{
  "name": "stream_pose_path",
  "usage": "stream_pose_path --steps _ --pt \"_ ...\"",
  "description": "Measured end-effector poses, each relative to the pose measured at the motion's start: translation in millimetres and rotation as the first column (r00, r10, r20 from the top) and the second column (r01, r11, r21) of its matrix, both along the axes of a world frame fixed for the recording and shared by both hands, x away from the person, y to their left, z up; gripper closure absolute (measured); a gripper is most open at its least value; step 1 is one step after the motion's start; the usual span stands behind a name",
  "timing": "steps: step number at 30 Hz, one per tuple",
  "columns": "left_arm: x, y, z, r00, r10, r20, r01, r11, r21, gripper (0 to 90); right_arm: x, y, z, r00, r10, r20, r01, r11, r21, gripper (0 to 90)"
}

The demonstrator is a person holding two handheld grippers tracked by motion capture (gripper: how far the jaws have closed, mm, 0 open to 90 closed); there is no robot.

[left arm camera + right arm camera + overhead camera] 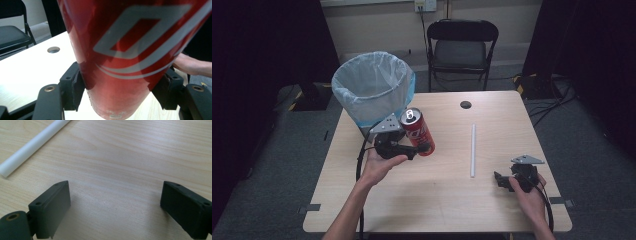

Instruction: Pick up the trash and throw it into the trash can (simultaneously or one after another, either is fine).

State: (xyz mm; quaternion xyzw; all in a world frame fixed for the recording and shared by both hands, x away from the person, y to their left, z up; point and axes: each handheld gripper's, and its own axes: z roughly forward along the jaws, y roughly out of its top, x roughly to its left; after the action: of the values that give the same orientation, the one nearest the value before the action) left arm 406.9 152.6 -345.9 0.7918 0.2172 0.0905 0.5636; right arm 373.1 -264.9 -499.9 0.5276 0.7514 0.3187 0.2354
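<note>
holding a red can just short of the bin

sitting across the scene is the wooden table [437, 200], pale and mostly bare, with a black folding chair [462, 47] well behind its far edge. at the table's far left corner stands the bin [371, 85], lined with a light blue bag and open at the top.

next in size is the red can [418, 131], lifted off the table and tilted, its silver top leaning toward the bin's rim. the left gripper [414, 150] clamps it low on the body; in the left gripper view the red wall [130, 50] sits squeezed between both black jaws, near the can's base. the can hangs just beside the bin, not yet over its opening.

the right gripper [502, 181] rests low near the table's right edge with its jaws spread wide and nothing between them, bare wood showing in the gap. a white tube [472, 150] lies flat on the table nearby, apart from both grippers; its end shows at the upper left of the right gripper view [30, 147].

the risks, as i judge them: the grip sits low on a smooth, tilted can, so the heavy upper part could swing and slide out of the pads. letting go before the can clears the rim would likely drop it against the bag's edge or onto the table. pushing in too low could knock the bin itself.
</note>
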Motion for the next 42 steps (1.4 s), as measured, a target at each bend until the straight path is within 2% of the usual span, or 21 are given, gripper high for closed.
stream_pose_path --steps 9,13,22,28,33,38,41,42 --pt "6.4 4.8 11.6 0.9997 0.023 0.008 -0.023 0.9997 -0.005 34.1 0.0 0.0 0.0 1.0000 0.000 0.000 0.000 1.000 0.000 8.5" --pt "8.0 7.5 18.6 0.9996 0.027 0.011 -0.027 0.9994 -0.023 34.1 0.0 0.0 0.0 1.0000 0.000 0.000 0.000 1.000 0.000 8.5" --pt "8.3 11.3 32.5 0.9988 0.034 0.036 -0.033 0.9991 -0.027 34.1 0.0 0.0 0.0 1.0000 0.000 0.000 0.000 1.000 0.000 8.5" --pt "10.5 17.0 46.2 0.9970 0.051 0.059 -0.049 0.9979 -0.044 34.1 0.0 0.0 0.0 1.0000 0.000 0.000 0.000 1.000 0.000 8.5" --pt "13.6 20.5 54.3 0.9954 0.065 0.070 -0.062 0.9973 -0.040 34.2 0.0 0.0 0.0 1.0000 0.000 0.000 0.000 1.000 0.000 8.5" --pt "19.8 27.3 64.8 0.9939 0.082 0.074 -0.077 0.9943 -0.074 34.2 0.0 0.0 0.0 1.0000 0.000 0.000 0.000 1.000 0.000 8.5" --pt "22.3 29.2 68.9 0.9928 0.088 0.082 -0.082 0.9939 -0.073 34.2 0.0 0.0 0.0 1.0000 0.000 0.000 0.000 1.000 0.000 8.5" --pt "23.4 30.1 72.9 0.9927 0.090 0.080 -0.083 0.9927 -0.088 34.2 0.0 0.0 0.0 1.0000 0.000 0.000 0.000 1.000 0.000 8.4"
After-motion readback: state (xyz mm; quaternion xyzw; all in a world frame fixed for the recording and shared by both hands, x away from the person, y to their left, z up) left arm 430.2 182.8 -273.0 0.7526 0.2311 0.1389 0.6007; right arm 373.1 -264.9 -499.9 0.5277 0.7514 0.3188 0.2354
